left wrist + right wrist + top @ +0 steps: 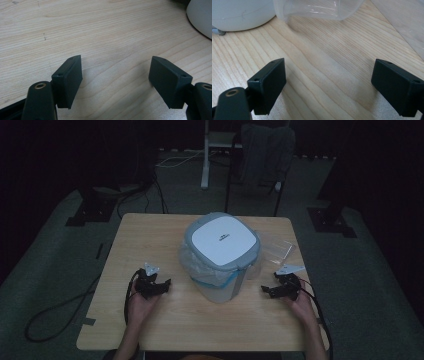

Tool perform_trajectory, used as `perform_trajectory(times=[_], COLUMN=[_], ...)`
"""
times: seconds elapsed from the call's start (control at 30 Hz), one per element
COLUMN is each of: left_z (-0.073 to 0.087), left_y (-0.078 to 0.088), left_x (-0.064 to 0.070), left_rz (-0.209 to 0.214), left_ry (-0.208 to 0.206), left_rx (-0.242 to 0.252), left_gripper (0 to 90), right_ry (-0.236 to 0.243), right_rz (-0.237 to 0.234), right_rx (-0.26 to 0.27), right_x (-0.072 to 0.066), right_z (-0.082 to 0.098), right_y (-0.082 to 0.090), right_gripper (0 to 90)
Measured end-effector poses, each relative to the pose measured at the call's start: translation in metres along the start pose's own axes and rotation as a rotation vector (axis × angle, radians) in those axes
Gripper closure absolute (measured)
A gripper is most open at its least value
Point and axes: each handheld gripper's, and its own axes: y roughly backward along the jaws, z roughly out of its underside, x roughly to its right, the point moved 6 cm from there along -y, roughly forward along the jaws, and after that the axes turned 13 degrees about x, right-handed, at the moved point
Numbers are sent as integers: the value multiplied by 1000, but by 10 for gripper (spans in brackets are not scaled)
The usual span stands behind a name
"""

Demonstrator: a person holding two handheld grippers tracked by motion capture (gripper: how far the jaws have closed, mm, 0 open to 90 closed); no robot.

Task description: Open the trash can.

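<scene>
A small white bin with a grey-rimmed white lid and a clear plastic liner stands in the middle of the wooden table. My left gripper rests on the table to the bin's left, held by a hand, jaws wide apart with bare wood between them. My right gripper sits to the bin's right, also open over bare wood. The bin's white base and a fold of clear liner lie just ahead of the right jaws. The bin's edge shows at the upper right of the left gripper view.
A clear plastic bag lies flat on the table behind the right gripper. Black cables trail off both grippers to the floor. A chair and stand legs are beyond the table's far edge.
</scene>
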Motion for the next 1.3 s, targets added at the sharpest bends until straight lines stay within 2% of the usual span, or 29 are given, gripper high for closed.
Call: perform_trajectory(times=[0.17,0.23,0.33,0.37,0.4,0.6,0.77,0.8,0.83,0.9,0.93,1.03,1.07,1.1,1.23,1.27,1.3], left_z=[-2,-3,-5,-5,-8,-22,-46,-46,-56,-56,-74,-91,-91,-100,-120,-120,-133], left_y=[1,3,4,4,6,13,20,20,23,23,26,29,29,31,35,35,38], left_x=[-1,-1,-2,-2,-3,-3,-4,-4,-4,-4,-6,-6,-6,-5,-4,-4,-3], left_rz=[14,21,56,56,82,130,157,157,163,163,171,193,193,204,223,223,234], left_ry=[-5,2,34,34,59,77,59,59,42,42,27,13,13,4,-15,-15,-26], left_rx=[-17,-28,-39,-39,-31,15,66,66,75,75,98,109,109,115,133,133,147], left_gripper=[289,419,435,435,435,467,486,486,486,486,486,490,492,492,508,512,512], right_ry=[0,-1,-1,-1,-1,-1,-1,-1,-1,-1,-1,-1,-1,-1,1,1,0], right_rz=[1,3,3,3,3,3,3,3,3,3,3,3,3,3,2,2,2], right_rx=[0,1,1,1,1,1,1,1,1,1,1,1,1,1,1,1,1], right_x=[0,0,0,0,0,0,0,0,0,0,0,0,0,0,0,0,0], right_z=[0,0,0,0,0,0,0,0,0,0,0,0,0,0,0,0,0], right_y=[0,0,0,0,0,0,0,0,0,0,0,0,0,0,0,0,0], right_gripper=[115,115,115,115,115,115,115,115,115,115,115,115,115,115,115,115,115])
